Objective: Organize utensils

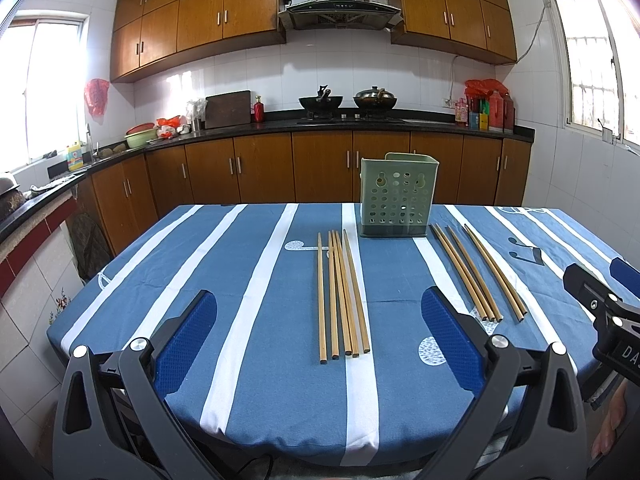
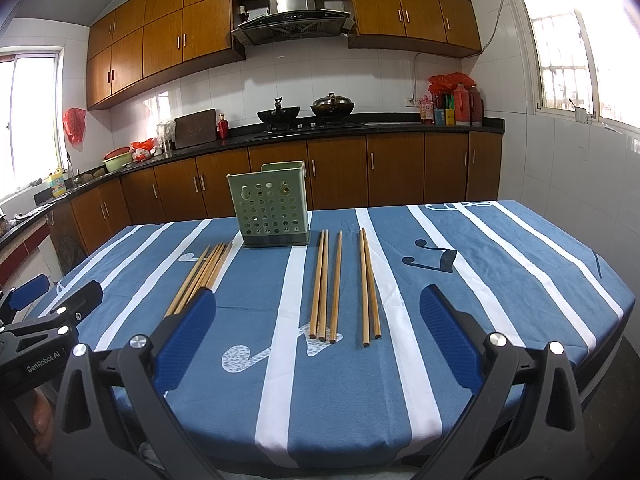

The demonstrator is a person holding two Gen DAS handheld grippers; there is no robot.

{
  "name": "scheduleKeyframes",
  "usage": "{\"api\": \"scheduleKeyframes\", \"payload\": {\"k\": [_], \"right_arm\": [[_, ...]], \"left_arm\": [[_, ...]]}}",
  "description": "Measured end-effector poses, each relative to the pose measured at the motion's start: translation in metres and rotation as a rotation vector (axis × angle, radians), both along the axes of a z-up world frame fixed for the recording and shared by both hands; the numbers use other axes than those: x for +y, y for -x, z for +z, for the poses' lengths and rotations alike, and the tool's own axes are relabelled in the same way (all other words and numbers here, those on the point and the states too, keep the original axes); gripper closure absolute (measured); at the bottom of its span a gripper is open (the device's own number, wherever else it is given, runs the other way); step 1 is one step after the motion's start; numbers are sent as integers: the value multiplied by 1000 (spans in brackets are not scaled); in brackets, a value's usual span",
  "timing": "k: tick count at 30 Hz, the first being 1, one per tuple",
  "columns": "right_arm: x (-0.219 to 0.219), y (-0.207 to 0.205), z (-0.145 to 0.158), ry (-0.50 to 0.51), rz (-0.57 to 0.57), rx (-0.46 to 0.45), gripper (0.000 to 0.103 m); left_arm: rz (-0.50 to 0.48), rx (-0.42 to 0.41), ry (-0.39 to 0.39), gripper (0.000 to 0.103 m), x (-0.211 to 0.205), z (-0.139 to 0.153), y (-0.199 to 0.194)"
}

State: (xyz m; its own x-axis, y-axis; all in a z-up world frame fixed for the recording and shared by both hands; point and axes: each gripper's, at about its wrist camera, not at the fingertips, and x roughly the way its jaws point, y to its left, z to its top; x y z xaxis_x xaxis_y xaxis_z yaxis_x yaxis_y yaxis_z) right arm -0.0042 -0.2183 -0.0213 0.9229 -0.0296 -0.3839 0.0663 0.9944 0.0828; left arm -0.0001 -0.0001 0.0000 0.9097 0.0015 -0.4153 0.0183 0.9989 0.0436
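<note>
A pale green perforated utensil holder stands upright and looks empty at the far middle of the table. Several wooden chopsticks lie flat in front of it in two sets. In the left wrist view the left set lies between my left gripper's open fingers, while the right set lies beside its right finger. The right wrist view shows the right set between my right gripper's open fingers, and the left set partly hidden behind its left finger. Neither gripper holds anything.
The table wears a blue cloth with white stripes. Each gripper shows at the other view's edge: the right gripper, the left gripper. Behind are kitchen counters, woks on a stove and wooden cabinets.
</note>
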Motion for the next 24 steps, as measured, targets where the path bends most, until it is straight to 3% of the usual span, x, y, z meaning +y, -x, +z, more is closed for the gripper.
{"api": "scheduleKeyframes", "payload": {"k": [24], "right_arm": [[-3, -5, -3, 1, -10, 15, 4]], "left_arm": [[10, 20, -8, 2, 1, -2, -3]]}}
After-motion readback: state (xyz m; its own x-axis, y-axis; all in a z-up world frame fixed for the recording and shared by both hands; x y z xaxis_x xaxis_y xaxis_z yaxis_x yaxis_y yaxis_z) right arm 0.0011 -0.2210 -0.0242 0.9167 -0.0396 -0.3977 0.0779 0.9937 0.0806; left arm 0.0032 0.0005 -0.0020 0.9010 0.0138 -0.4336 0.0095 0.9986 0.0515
